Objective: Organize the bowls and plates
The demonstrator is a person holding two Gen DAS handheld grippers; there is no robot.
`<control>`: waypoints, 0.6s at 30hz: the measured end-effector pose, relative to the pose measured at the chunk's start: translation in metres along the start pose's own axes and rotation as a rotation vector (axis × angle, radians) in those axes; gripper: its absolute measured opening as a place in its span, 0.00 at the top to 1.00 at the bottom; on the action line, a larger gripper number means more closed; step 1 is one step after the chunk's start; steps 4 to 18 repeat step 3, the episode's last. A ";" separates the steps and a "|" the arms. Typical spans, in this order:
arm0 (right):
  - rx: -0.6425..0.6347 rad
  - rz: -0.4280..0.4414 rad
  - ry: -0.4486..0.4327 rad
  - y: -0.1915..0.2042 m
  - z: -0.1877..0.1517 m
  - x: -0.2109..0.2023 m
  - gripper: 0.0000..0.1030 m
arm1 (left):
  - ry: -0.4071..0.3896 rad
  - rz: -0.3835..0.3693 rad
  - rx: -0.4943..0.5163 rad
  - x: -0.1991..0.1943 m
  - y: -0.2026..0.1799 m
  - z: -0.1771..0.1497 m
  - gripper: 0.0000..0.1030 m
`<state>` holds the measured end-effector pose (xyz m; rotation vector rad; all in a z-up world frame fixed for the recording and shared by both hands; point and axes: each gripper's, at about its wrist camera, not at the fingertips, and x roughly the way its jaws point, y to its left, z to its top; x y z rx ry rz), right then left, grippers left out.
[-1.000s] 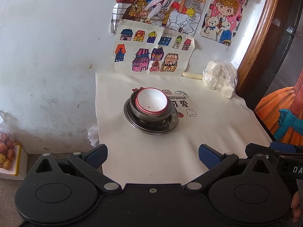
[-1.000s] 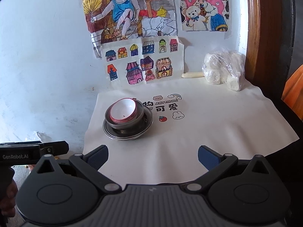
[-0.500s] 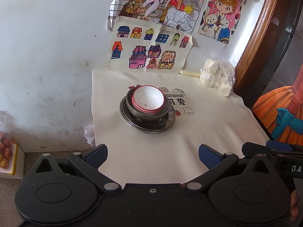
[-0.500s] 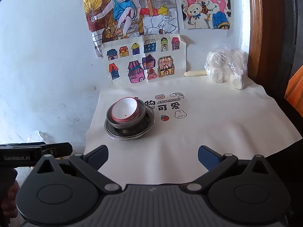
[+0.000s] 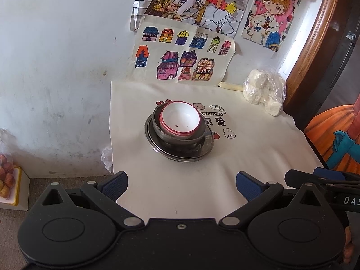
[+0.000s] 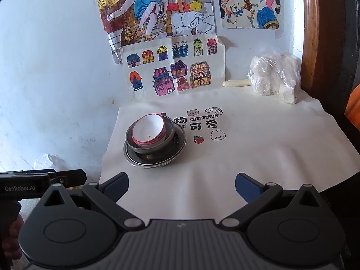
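A white bowl [image 6: 147,130] is nested in a metal bowl [image 6: 150,145] on a metal plate [image 6: 177,148], the right gripper [image 6: 181,185] held wide apart nearby.

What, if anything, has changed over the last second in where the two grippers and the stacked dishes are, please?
Both open grippers, left gripper and right gripper, drifted slightly; neither took hold of or released anything. The white red-rimmed bowl stayed nested in the dark metal bowl on the round metal plate, untouched on the cream cloth.
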<state>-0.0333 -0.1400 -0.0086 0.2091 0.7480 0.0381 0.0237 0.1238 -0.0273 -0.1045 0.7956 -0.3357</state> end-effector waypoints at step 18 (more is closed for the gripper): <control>-0.001 0.009 0.014 -0.003 0.003 0.008 0.00 | 0.006 0.009 -0.004 0.006 -0.001 0.003 0.01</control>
